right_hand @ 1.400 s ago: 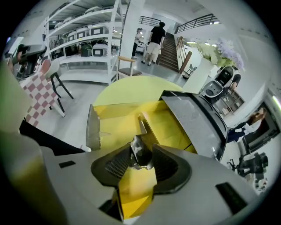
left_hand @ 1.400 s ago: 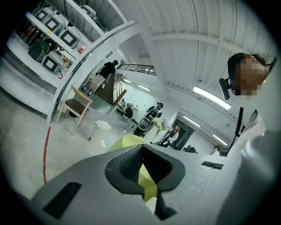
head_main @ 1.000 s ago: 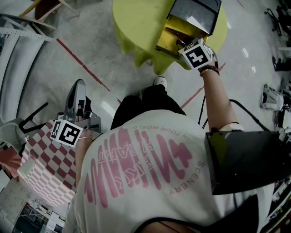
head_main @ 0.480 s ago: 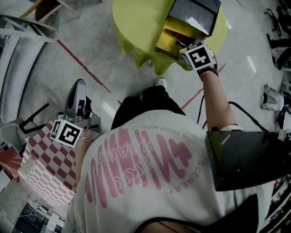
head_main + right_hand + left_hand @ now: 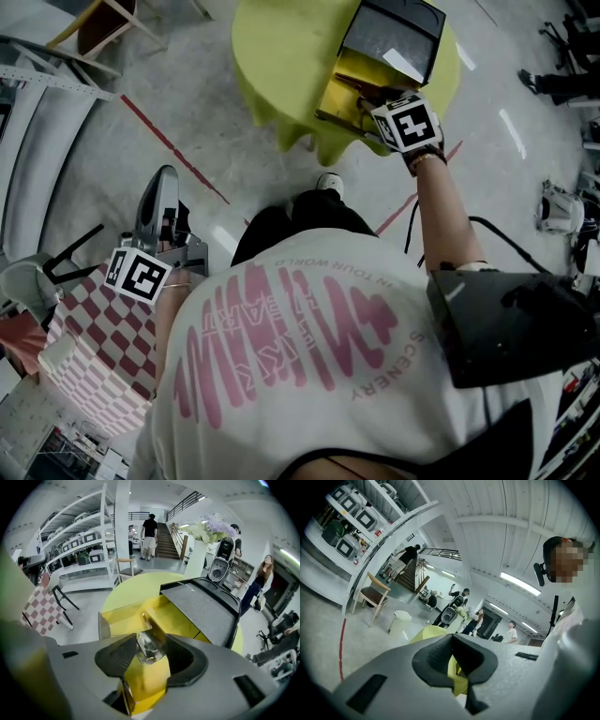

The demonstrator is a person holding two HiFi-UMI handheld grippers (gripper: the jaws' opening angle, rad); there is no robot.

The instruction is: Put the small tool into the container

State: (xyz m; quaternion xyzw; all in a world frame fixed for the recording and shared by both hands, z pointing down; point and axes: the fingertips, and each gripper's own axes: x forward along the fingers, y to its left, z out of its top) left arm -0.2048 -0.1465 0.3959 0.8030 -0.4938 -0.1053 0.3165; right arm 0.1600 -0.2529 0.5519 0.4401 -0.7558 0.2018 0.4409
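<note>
Over yellow table (image 5: 281, 56), right claw (image 5: 151, 648) points downward.

A round counter (image 5: 272, 56) draped in a yellow-green cloth stands on the grey floor (image 5: 169, 75), which bears red tape lines (image 5: 173, 150). An open yellow container (image 5: 347, 84) rests near the counter's edge, its dark lid (image 5: 389, 33) tipped back

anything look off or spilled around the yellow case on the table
Nothing stands out. The yellow case sits flat on the round table, lid open, nothing spilled. The right gripper has just been opening its jaws, and the small tool lies between them inside the case.
</note>
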